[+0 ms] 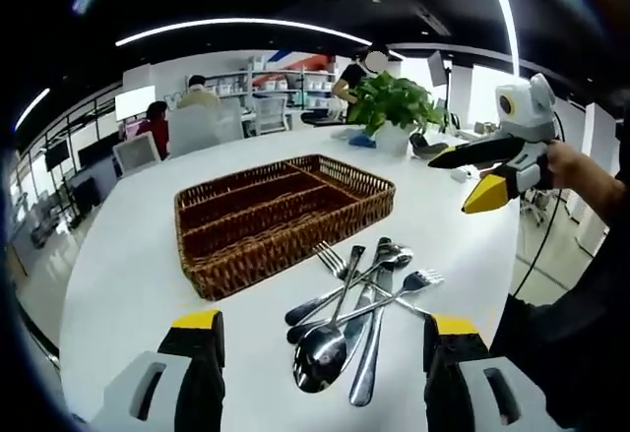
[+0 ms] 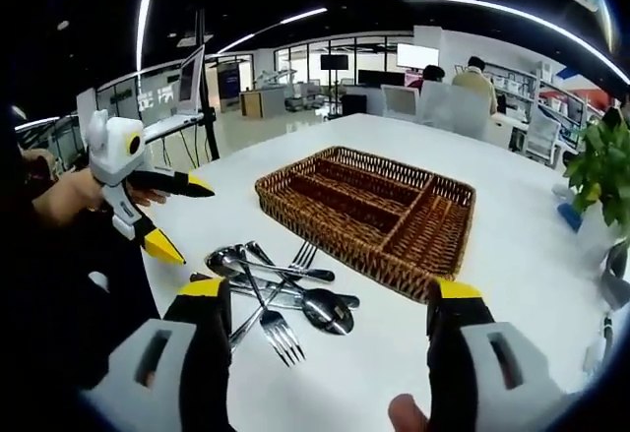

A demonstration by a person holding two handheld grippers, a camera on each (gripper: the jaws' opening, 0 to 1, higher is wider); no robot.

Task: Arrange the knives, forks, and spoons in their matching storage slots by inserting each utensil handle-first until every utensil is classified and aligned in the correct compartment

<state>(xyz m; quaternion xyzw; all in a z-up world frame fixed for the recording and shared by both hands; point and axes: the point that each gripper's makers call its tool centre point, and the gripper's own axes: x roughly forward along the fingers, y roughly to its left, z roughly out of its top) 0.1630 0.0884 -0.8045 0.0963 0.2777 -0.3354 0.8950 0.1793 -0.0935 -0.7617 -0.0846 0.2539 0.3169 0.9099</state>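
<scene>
A brown wicker basket (image 1: 258, 271) (image 2: 325, 236) with long slots and one cross slot sits on the white table, with nothing in it. In front of it lies a crossed pile of metal utensils (image 1: 359, 304) (image 2: 281, 289): forks (image 1: 418, 279), spoons (image 1: 320, 353) and at least one knife. My left gripper (image 1: 325, 322) (image 2: 192, 223) is open and hovers just short of the pile. My right gripper (image 2: 330, 289) (image 1: 451, 184) is open too, held in the air on the pile's other side. Neither holds anything.
A potted plant (image 1: 394, 107) (image 2: 600, 171) and a blue object stand on the table beyond the basket. The table's rounded edge runs close to the pile on the person's side. Seated people, chairs and monitors fill the office behind.
</scene>
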